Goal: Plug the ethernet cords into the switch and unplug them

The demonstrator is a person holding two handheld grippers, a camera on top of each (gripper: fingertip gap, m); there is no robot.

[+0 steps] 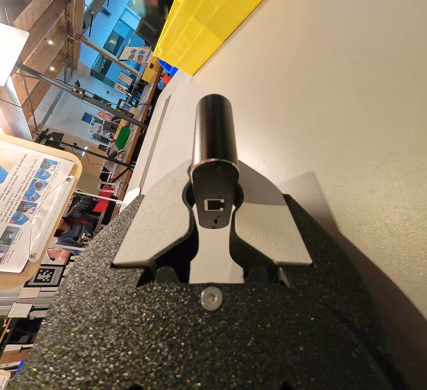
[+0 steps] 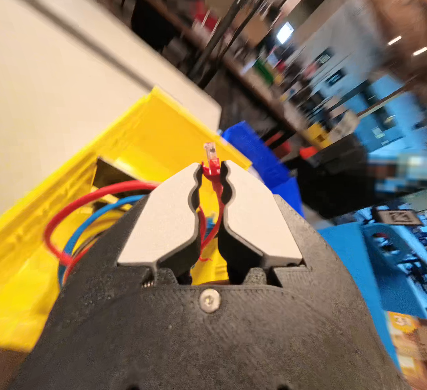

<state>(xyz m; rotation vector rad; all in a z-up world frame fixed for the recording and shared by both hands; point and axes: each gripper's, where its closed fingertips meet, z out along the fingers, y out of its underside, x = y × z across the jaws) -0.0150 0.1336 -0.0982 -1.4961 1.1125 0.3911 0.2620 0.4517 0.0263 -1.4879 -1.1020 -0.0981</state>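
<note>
The switch, a slim black unit w/ one empty port facing the camera, is being clamped by the left tongs, which are closed around its near end; its far end is being held out over the white desk. Nothing is plugged in yet.

The red ethernet cord is being pinched near its boot by the right tongs, nearly closed, w/ the clear plug tip sticking out beyond the fingertips. The rest of the cord is looping back into the yellow bin, alongside a blue cord left lying there. The right view is being blurred by motion.

Judged progress: early stage, approx. first plug-in still pending. Plug & port are being kept well apart, each in a separate view. Remaining: insertion, probably the blue cord too, then unplugging.
</note>
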